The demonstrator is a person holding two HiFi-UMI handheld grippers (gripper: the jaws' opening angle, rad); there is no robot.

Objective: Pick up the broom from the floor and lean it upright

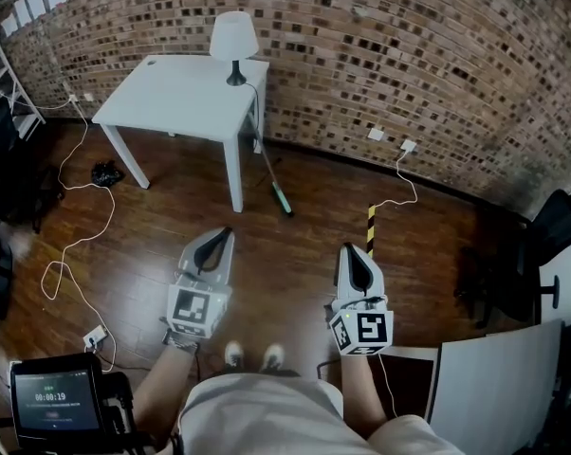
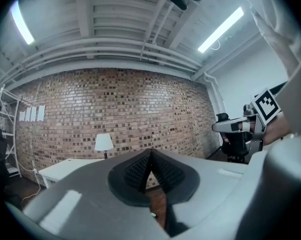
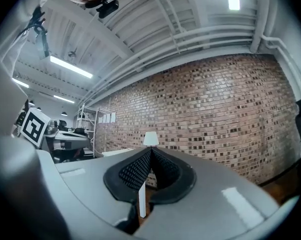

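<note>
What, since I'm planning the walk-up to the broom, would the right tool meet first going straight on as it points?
Probably the white table: in the right gripper view the shut right tool lines up with its lamp. Only floor shows between; depth is unclear.

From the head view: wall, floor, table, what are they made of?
Wall: exposed brick, matte; mortar joints show. Floor: dark wood planks, slight sheen, board seams visible; possibly laminate. Table: white, smooth, matte; painted wood or laminate, can't tell.
</note>
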